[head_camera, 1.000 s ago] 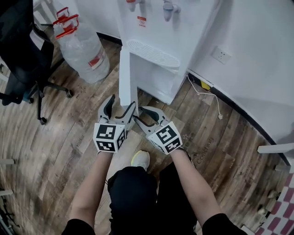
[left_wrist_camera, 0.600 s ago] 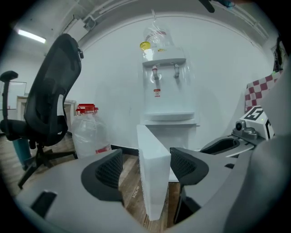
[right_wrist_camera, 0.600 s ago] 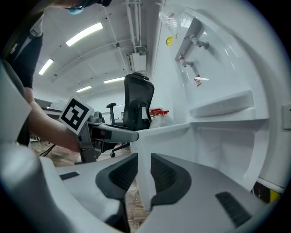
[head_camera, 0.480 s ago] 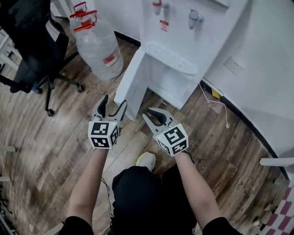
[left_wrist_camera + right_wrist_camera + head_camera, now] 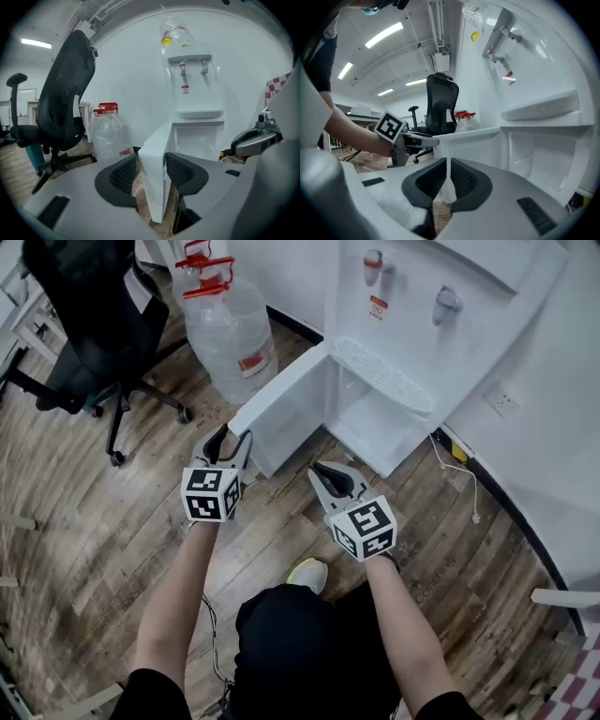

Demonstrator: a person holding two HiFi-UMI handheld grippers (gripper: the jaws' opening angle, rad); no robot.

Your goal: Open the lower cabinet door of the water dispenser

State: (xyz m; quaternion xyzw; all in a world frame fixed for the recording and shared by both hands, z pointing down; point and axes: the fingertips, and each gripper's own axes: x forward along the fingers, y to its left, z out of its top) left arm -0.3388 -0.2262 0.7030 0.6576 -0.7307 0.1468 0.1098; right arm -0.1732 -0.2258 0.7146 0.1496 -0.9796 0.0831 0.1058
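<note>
The left tongs [image 5: 234, 434] have just been closing and now pinch the free edge of the cabinet door [image 5: 286, 404]. The right tongs [image 5: 323, 472] have closed almost shut on nothing, just right of the door. Since a second ago the door has swung far out to the left of the water dispenser [image 5: 422, 334], so the opening looks nearly done. Both forearms reach forward, tongs tipped slightly down.

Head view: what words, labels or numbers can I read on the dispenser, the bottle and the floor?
Red-and-white sticker on the water dispenser, below the red tap: too small to read.
Red label on the water bottle: blurred, unreadable.
Pale print on the floor: letters, not legible.
Nothing can be quoted.
</note>
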